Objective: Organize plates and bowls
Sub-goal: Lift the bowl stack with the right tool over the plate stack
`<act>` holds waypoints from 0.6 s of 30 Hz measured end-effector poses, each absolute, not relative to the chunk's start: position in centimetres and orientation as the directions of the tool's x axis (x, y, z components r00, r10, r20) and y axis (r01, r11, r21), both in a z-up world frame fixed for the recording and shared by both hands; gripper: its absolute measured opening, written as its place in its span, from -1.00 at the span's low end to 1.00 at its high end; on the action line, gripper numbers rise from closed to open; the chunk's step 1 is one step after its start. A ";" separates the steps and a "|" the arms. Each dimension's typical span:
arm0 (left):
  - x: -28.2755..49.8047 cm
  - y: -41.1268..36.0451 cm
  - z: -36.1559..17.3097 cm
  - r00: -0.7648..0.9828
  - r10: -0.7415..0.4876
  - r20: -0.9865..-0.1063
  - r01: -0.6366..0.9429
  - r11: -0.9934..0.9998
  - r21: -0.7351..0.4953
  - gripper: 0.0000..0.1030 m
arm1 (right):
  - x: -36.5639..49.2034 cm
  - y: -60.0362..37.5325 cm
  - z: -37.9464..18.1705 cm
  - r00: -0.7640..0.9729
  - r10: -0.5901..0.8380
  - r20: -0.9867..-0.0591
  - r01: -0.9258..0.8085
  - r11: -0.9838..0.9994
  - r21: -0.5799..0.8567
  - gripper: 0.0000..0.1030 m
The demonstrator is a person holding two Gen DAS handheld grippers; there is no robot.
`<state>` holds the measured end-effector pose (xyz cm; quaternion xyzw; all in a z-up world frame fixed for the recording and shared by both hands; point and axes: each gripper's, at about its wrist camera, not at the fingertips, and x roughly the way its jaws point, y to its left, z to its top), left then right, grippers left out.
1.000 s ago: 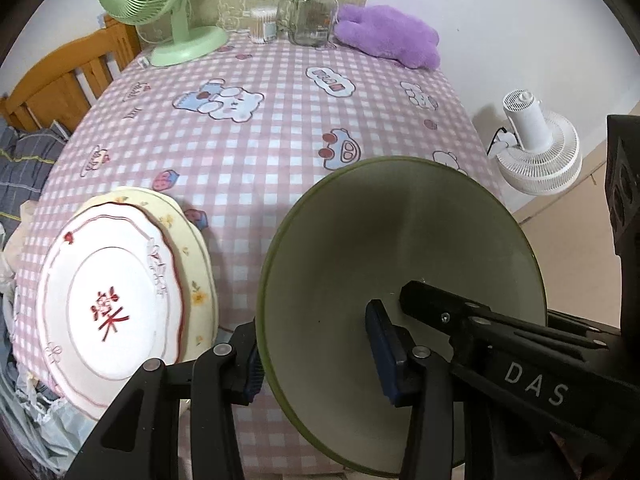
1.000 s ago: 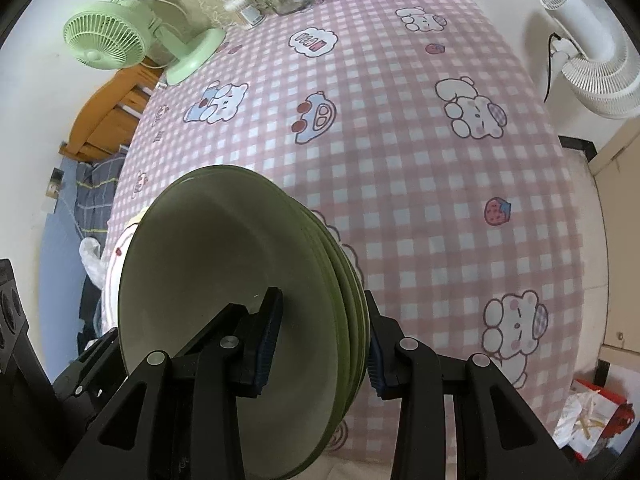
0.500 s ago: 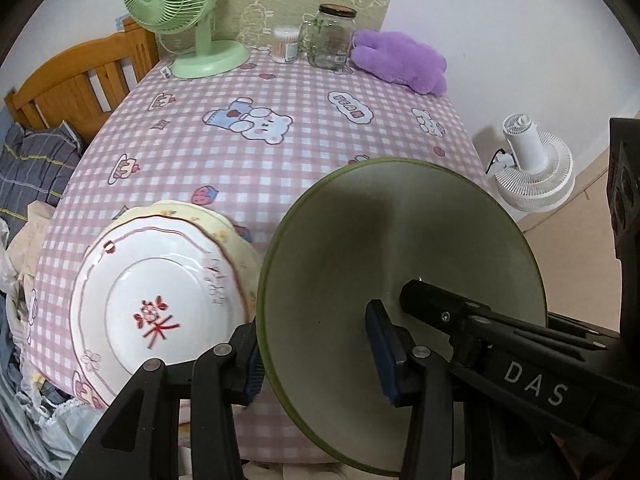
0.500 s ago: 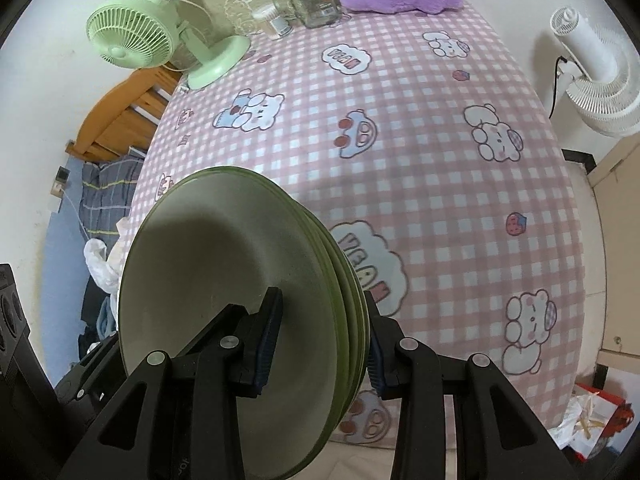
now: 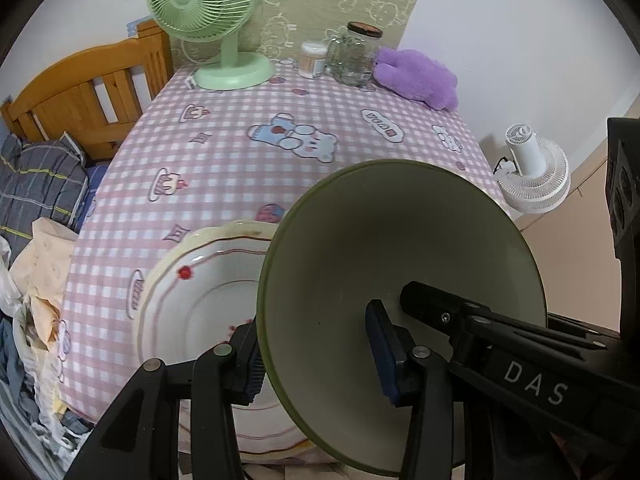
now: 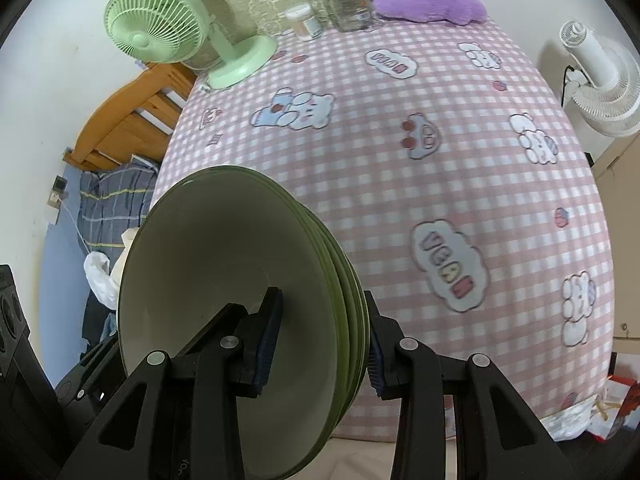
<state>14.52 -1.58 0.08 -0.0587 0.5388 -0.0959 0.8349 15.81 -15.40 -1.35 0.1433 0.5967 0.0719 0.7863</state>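
Both the left gripper (image 5: 316,354) and right gripper (image 6: 320,342) clamp opposite rims of a nested stack of green ceramic bowls (image 6: 240,300); it is probably heavy, glazed-slick and breakable near the tabletop's front edge.

Each camera sits just behind its own tool and looks steeply down along the two fingers. The left tool (image 5: 316,350) camera is very close to the green bowls (image 5: 400,240), which fill the lower part of its view. The right tool (image 6: 322,344) camera sees the same bowls from the other side, also very close. Both views share the pink checked tabletop (image 5: 240,160), the green fan (image 5: 204,4), the glass jar (image 5: 354,54), the purple plush toy (image 5: 416,78) and the white fan (image 5: 532,172).
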 end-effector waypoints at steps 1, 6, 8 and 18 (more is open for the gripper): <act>14.5 -1.1 0.0 0.400 -0.226 -0.888 0.099 0.974 -0.203 -0.15 | 15.8 -14.8 -1.4 0.275 0.283 -0.919 0.059 0.949 0.310 -0.21; 14.7 1.3 -0.3 0.394 -0.236 -0.888 0.107 0.972 -0.211 -0.15 | 15.8 -12.3 -1.7 0.273 0.273 -0.922 0.068 0.951 0.301 -0.21; 14.8 2.3 -0.6 0.385 -0.241 -0.891 0.110 0.970 -0.215 -0.15 | 15.8 -11.4 -1.9 0.269 0.270 -0.924 0.073 0.951 0.299 -0.21; 15.1 5.2 -2.5 0.325 -0.248 -0.913 0.125 0.968 -0.218 -0.15 | 15.8 -8.4 -3.9 0.223 0.267 -0.937 0.124 0.946 0.299 -0.21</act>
